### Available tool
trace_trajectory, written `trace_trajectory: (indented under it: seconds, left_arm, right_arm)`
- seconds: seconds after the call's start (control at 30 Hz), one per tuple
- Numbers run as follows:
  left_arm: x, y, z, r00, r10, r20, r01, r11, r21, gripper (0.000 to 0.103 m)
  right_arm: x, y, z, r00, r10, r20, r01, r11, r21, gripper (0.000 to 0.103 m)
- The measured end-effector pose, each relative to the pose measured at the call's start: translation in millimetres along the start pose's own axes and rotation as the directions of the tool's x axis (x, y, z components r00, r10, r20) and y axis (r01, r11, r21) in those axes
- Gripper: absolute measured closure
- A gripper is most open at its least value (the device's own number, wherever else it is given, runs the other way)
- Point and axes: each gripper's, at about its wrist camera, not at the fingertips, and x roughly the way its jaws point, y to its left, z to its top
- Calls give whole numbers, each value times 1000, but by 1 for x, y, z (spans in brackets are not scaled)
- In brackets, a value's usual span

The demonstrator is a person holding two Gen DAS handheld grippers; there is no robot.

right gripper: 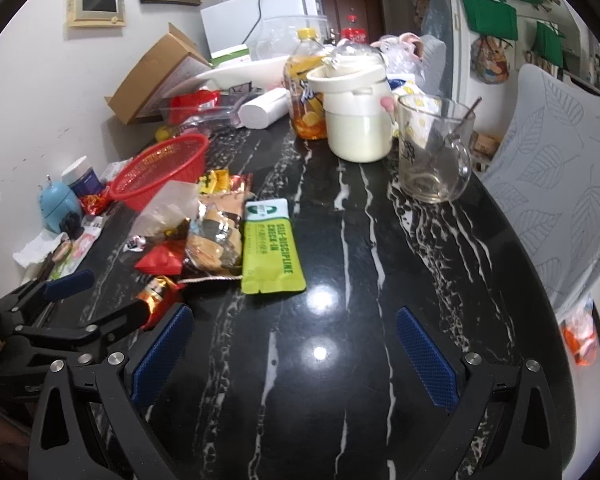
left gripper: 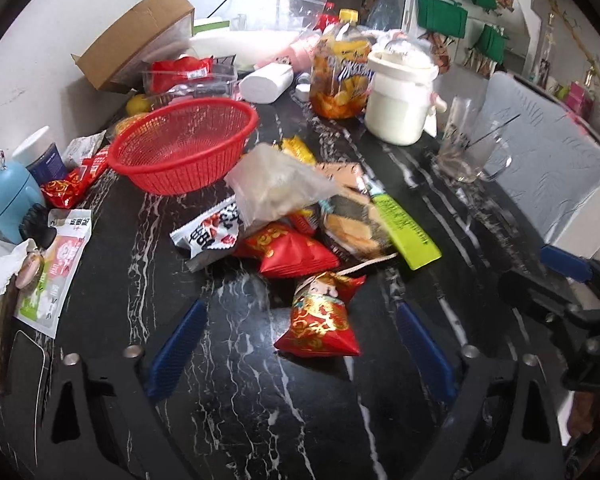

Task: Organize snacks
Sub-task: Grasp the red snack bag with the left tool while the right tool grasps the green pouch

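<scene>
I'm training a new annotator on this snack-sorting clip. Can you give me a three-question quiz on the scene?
1. True or false: the red basket holds snacks.
2. Which packet lies nearest the left gripper? A) red and gold pyramid packet B) lime green pouch
3. What stands in the glass mug?

Key: 1 false, it looks empty. 2 A. 3 A thin metal stirrer or straw.

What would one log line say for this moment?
left claw: open, over red packet | right claw: open, empty | basket: empty
</scene>
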Motion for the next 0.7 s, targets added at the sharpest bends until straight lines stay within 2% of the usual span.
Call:
trace_trajectory:
  seconds: [0.17, 0.27, 0.33, 0.43, 0.57, 0.7]
  left_arm:
    - [18, 2, -3, 999, -14, -46, 14, 1000, -1, 18]
    - [25, -1, -5, 998, -7, -64, 8, 1000, 18, 39]
    - [31, -1, -6, 997, -15, -79, 16, 1000, 19, 59]
    - [31, 0, -7, 997, -29, -75, 31, 999, 24, 62]
    - [21, 8, -5, 993, -96, -67, 96, 995, -11, 64]
    - [4, 15, 2, 993, -111, -38, 110, 994, -21, 65]
  right_arm:
    - [9, -3, -2, 1000, 4, -18, -4, 1000, 11, 0]
    - [14, -4, -2, 1000, 7, -31, -7, 1000, 14, 0]
    - [17, -4, -1, 999, 8, -37, -7, 1000, 15, 0]
    - [22, -4, 1, 999, 18, -45, -17, 1000, 18, 0]
    - [30, -4, 6, 998, 24, -63, -22, 1000, 22, 0]
    - [38, -1, 14, 997, 16, -72, -16, 1000, 0, 0]
